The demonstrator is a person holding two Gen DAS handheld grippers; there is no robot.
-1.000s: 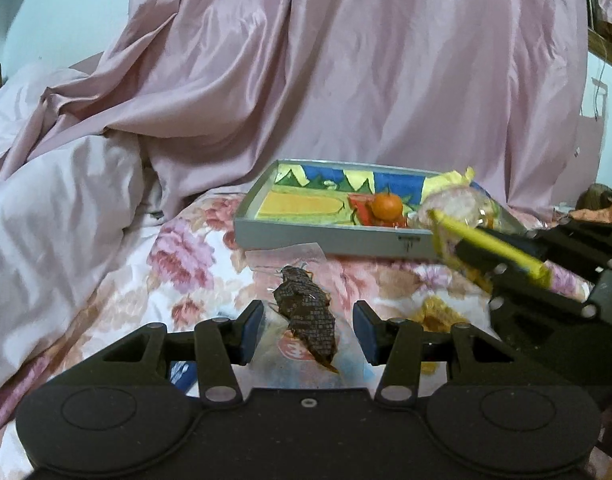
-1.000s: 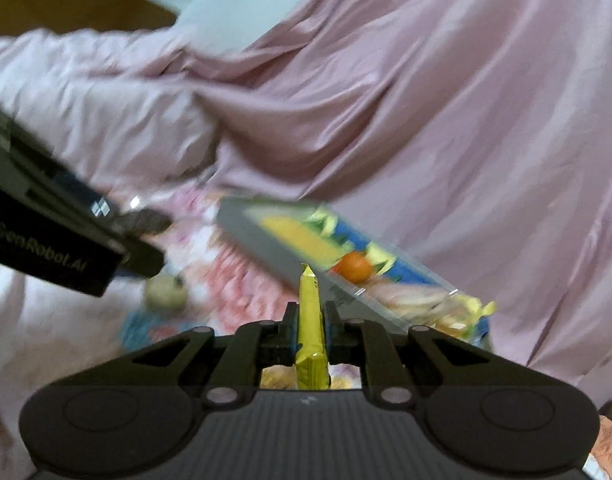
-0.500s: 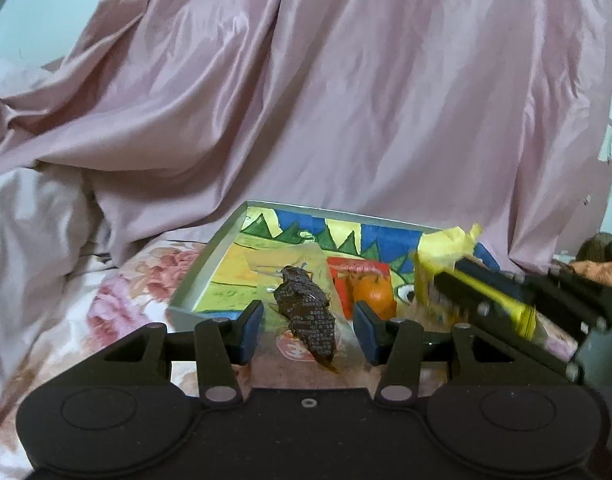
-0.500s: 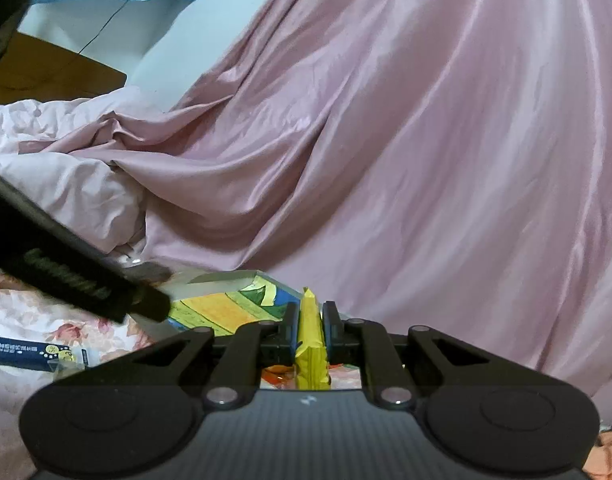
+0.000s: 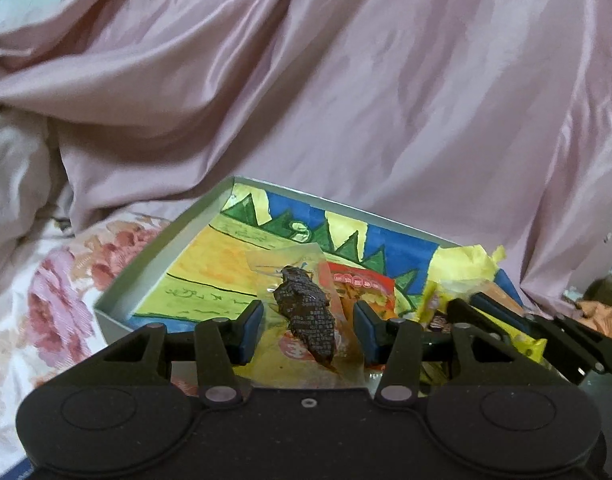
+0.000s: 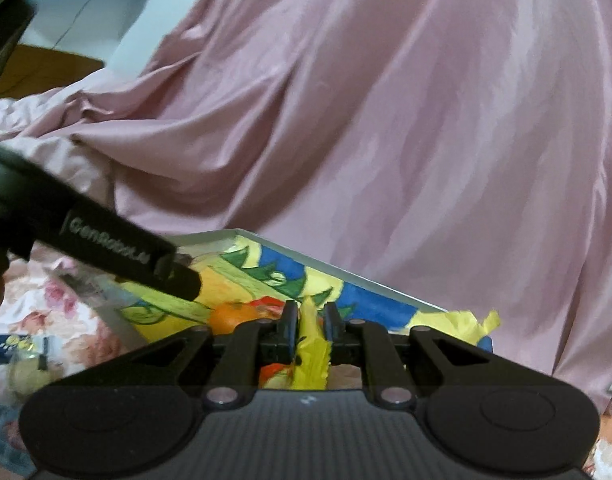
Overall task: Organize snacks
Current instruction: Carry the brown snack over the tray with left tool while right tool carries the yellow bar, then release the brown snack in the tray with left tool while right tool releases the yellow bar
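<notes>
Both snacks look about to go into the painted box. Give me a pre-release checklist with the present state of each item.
1. Left hand-held gripper over the painted box: ok.
2. Clear packet with the dark snack between the left fingers: ok; firm pinch: cannot tell.
3. Right hand-held gripper on the yellow packet: ok, jaws just starting to open.
4. Yellow packet over the box: ok.
5. Free floor under the dark snack: ok.
6. Orange clear of the yellow packet's drop spot: cannot tell.

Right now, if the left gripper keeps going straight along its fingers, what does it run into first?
Most likely the painted floor of the grey tray, near its far wall: the left gripper, carrying the clear packet with the dark snack, points down into it. Depth is uncertain; the pink sheet lies beyond.
</notes>
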